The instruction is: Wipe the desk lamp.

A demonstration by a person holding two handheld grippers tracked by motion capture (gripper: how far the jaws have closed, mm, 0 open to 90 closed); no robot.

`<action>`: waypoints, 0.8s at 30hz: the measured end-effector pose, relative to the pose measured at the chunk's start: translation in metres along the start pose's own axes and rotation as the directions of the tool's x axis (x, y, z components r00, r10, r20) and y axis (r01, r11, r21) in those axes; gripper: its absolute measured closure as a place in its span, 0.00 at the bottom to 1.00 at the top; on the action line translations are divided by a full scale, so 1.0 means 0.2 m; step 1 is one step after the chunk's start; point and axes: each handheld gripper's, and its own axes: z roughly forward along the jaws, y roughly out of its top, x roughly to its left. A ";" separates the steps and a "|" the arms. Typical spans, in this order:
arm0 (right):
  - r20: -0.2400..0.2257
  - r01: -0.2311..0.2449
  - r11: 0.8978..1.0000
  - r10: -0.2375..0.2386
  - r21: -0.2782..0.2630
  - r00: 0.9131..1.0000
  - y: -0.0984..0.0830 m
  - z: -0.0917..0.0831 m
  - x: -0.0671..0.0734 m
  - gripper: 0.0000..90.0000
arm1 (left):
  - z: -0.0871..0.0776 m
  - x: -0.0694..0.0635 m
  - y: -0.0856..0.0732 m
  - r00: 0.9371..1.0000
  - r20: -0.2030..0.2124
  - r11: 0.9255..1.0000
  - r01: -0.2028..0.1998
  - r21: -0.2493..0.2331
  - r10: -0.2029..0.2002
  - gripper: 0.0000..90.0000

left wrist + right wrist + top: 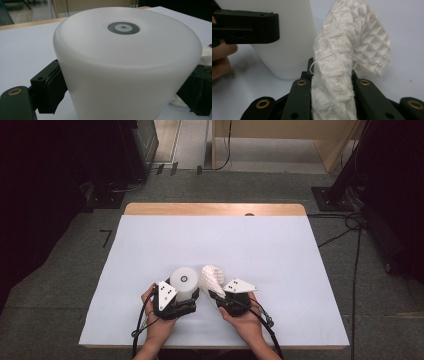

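The white cup (125, 70) has its base cut off; the cloth (337, 82) has its lower end cut off

The cup (127, 65) is milky white and plain, except for a grey ring with a darker dot at the centre of its upturned base. The cloth (344, 62) is off-white — a raised waffle weave of small squares. The counter (225, 240) is pale bluish white, with a light wood strip along its far edge. Both grippers — left gripper (186, 303) and right gripper (216, 298) — are matt black with brass-coloured rivets.
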 end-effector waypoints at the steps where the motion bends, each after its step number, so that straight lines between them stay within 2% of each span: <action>1: 0.000 0.000 1.000 0.000 0.000 1.000 0.00 0.00 0.00 0.84 | 0.00 0.00 0.00 1.000 0.000 1.000 0.000 0.000 0.000 0.10; 2: -0.026 -0.011 1.000 0.011 -0.011 1.000 0.01 0.00 0.01 0.84 | 0.00 0.02 0.01 0.999 0.044 0.999 0.032 -0.003 -0.032 0.10; 4: -0.064 -0.026 0.999 0.024 -0.029 0.998 0.02 -0.01 0.01 0.84 | 0.00 0.02 0.01 0.996 0.079 0.999 0.046 -0.004 -0.045 0.10; 5: -0.064 -0.026 0.999 0.024 -0.029 0.998 0.02 -0.01 0.01 0.84 | 0.00 0.02 0.01 0.996 0.079 0.999 0.046 -0.004 -0.045 0.10; 6: -0.085 -0.023 0.998 0.019 -0.051 0.996 0.03 -0.03 0.02 0.84 | -0.01 0.01 0.01 0.995 0.099 1.000 0.015 -0.007 -0.014 0.10; 7: -0.091 -0.024 0.998 0.019 -0.061 0.996 0.04 -0.04 0.02 0.84 | -0.01 0.01 0.01 0.995 0.099 1.000 0.015 -0.007 -0.014 0.10; 8: -0.097 -0.023 0.997 0.015 -0.076 0.995 0.05 -0.05 0.02 0.84 | -0.01 0.00 0.01 0.994 0.109 1.000 -0.008 -0.006 0.009 0.10; 10: -0.095 -0.020 0.996 0.011 -0.088 0.995 0.06 -0.07 0.02 0.84 | -0.01 -0.01 0.02 0.992 0.121 1.000 -0.030 -0.006 0.031 0.10; 13: -0.116 -0.033 0.989 0.016 -0.144 0.993 0.12 -0.14 0.01 0.84 | -0.01 -0.03 0.02 0.988 0.151 0.999 -0.042 -0.008 0.042 0.10; 14: -0.135 -0.047 0.981 0.022 -0.187 0.991 0.15 -0.19 0.00 0.84 | -0.01 -0.04 0.02 0.986 0.156 0.999 -0.049 -0.008 0.050 0.10; 16: -0.145 -0.055 0.978 0.025 -0.203 0.989 0.17 -0.21 0.00 0.84 | -0.01 -0.05 0.02 0.984 0.165 0.998 -0.063 -0.013 0.064 0.10; 20: -0.145 -0.044 0.981 0.016 -0.190 0.989 0.15 -0.20 0.00 0.84 | -0.04 -0.02 0.05 0.983 0.177 0.998 -0.051 -0.037 0.057 0.10; 23: -0.157 -0.045 0.988 0.021 -0.146 0.987 0.12 -0.15 0.00 0.84 | -0.07 0.02 0.08 0.982 0.182 0.997 -0.041 -0.069 0.053 0.10; 24: -0.160 -0.040 0.993 0.021 -0.115 0.987 0.11 -0.12 -0.01 0.84 | -0.08 0.03 0.08 0.982 0.182 0.996 -0.040 -0.083 0.055 0.10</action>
